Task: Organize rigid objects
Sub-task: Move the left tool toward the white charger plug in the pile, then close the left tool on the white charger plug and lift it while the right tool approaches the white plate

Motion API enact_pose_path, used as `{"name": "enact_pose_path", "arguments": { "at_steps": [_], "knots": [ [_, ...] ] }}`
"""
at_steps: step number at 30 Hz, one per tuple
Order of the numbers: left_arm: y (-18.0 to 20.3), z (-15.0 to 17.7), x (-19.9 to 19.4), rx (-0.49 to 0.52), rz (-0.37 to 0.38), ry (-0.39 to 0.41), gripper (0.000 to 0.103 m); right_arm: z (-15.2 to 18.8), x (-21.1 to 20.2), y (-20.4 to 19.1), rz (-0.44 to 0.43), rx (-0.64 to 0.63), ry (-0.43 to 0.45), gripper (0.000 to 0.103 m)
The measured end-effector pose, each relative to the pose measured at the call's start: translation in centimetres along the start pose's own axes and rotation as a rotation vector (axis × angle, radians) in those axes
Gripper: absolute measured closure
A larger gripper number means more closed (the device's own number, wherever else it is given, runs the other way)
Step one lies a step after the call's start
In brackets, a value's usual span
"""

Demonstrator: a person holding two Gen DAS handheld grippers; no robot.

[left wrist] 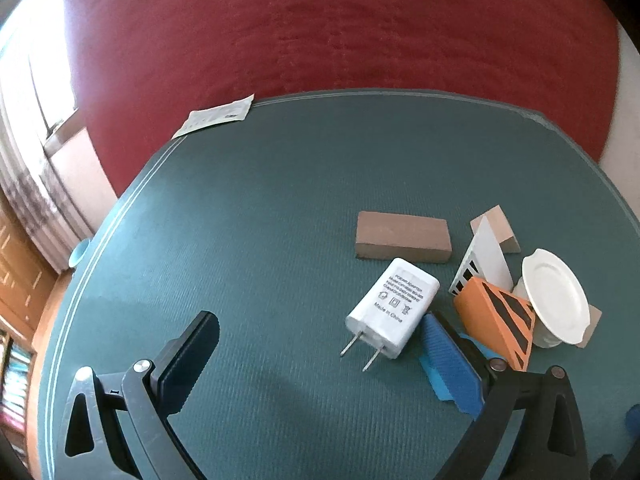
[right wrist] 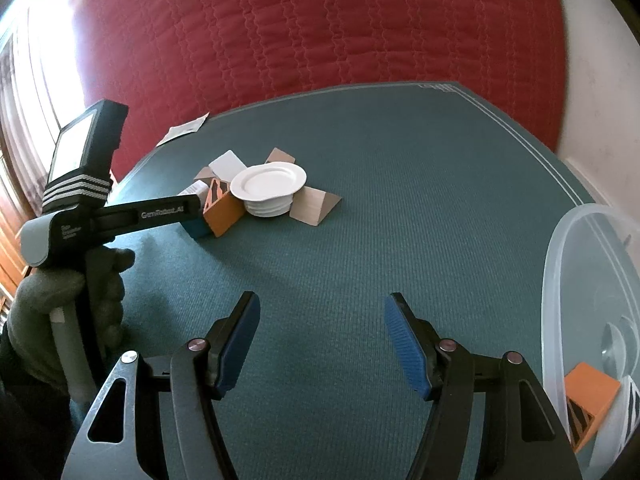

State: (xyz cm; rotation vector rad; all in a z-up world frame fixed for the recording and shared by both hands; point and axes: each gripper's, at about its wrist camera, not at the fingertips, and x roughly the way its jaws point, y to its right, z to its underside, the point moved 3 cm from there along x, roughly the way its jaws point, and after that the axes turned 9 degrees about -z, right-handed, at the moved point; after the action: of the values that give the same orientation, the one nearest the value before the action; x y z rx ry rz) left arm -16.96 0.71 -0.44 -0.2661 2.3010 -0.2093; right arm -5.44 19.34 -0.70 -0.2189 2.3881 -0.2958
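Observation:
My left gripper (left wrist: 320,344) is open just above the green mat (left wrist: 260,200), with a white power adapter (left wrist: 394,308) lying just inside its right blue finger (left wrist: 448,364). Behind it lie a brown block (left wrist: 402,242), a white wedge (left wrist: 486,260), an orange striped block (left wrist: 498,320) and a white plate (left wrist: 556,298). My right gripper (right wrist: 320,320) is open and empty over bare mat. The same pile, with the plate (right wrist: 268,180) and the orange block (right wrist: 222,210), sits ahead of it on the left.
A clear plastic bin (right wrist: 592,320) at the right edge holds an orange block (right wrist: 588,396). A paper slip (left wrist: 216,118) lies at the mat's far left corner. A red quilt (right wrist: 320,32) lies beyond the mat. The left gripper body and gloved hand (right wrist: 68,292) are at left.

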Motion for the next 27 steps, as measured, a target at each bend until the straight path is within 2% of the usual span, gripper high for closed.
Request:
{"name": "enact_pose_path", "arguments": {
  "at_steps": [5,7,9,10,14,21,27],
  "knots": [
    [0.7,-0.9,0.4,0.060,0.016,0.031,0.002,0.1,0.0,0.0,-0.002,0.001,-0.003,0.037],
    [0.9,-1.0,0.6,0.068,0.050,0.032,0.008,0.1,-0.1,0.0,-0.001,0.001,-0.003,0.037],
    [1.1,-0.7,0.2,0.074,0.088,0.036,0.021,0.2,-0.1,0.0,0.002,0.001,-0.006,0.037],
    [1.1,-0.8,0.2,0.075,0.107,0.038,0.025,0.2,-0.1,0.0,0.004,0.000,-0.007,0.037],
    [1.1,-0.7,0.3,0.075,0.200,0.031,0.057,0.2,0.0,-0.1,0.017,-0.003,-0.012,0.037],
    [0.2,0.1,-0.5,0.045,0.217,0.026,0.063,0.1,0.5,-0.4,0.039,-0.016,-0.023,0.037],
    [-0.4,1.1,-2.5,0.022,0.181,0.052,0.065,-0.9,1.0,-1.1,0.040,-0.033,-0.011,0.037]
  ]
}}
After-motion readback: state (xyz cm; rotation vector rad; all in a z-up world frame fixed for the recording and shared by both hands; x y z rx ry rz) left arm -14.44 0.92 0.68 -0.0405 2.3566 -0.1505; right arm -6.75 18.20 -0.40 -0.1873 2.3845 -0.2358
